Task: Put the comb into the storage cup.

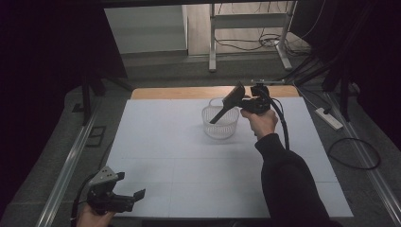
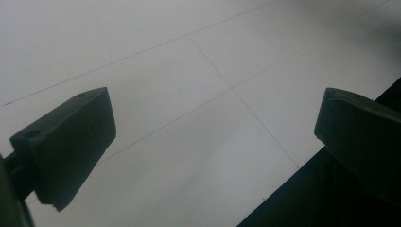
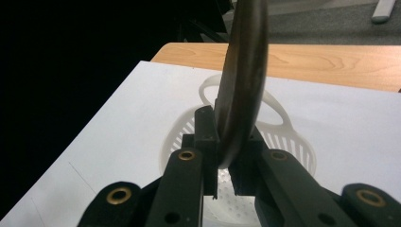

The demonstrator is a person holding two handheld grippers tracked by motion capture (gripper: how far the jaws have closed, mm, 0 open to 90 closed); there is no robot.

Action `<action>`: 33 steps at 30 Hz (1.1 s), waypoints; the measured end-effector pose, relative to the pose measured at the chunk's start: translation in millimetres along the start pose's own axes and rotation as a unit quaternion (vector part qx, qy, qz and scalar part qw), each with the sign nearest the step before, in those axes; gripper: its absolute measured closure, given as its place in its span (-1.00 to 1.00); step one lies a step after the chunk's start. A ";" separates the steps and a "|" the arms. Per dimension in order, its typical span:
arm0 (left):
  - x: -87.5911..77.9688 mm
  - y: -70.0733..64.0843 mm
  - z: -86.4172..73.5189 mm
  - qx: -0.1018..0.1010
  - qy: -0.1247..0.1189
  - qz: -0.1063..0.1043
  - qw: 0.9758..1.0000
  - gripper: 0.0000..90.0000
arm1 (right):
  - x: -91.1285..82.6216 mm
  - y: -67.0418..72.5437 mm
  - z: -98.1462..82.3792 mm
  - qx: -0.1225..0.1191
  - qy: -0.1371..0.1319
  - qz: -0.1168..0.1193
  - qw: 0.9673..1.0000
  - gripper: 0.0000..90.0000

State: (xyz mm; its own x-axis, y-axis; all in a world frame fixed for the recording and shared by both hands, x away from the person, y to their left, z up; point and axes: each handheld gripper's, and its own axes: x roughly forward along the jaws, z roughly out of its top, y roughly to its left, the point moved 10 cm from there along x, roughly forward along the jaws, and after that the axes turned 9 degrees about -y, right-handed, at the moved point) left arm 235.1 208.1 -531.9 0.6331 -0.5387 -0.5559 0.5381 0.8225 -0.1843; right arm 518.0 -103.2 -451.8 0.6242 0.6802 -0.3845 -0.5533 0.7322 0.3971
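A white sheet covers the bench [image 1: 189, 165], leaving a strip of bare wood along the far edge; most of the sheet is open, so there is wide room for movement on every side. A white slotted basket [image 1: 220, 124] with a loop handle stands upright toward the far centre, close to the wooden strip. The right tongs [image 1: 244, 101], held above and just right of the basket, are pressed together on a dark, flat, curved utensil [image 1: 227, 105], probably a spatula or spoon. The utensil slants down to the left with its narrow end over or inside the basket; contact cannot be judged. This hold suggests it is being lowered in or lifted out. The left tongs [image 1: 131, 185], spread and empty, hang at the near left corner, clear of the work.
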 end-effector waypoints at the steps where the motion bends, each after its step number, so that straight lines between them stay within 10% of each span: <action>1: 0.0 0.0 0.0 0.000 0.000 0.000 1.000 -1.00 | 0.6 -0.7 -1.4 0.001 0.001 0.000 1.000 0.85; 33: 0.6 0.0 -0.3 -0.001 0.003 -0.001 1.000 -1.00 | 11.8 -16.4 -31.4 0.027 0.015 -0.001 1.000 0.82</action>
State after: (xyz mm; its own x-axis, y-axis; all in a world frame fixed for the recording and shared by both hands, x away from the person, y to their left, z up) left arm 235.3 207.8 -532.5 0.6289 -0.5394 -0.5599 0.5381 0.8218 -0.1872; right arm 517.1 -106.1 -488.9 0.6080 0.6802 -0.4094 -0.5207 0.7310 0.4411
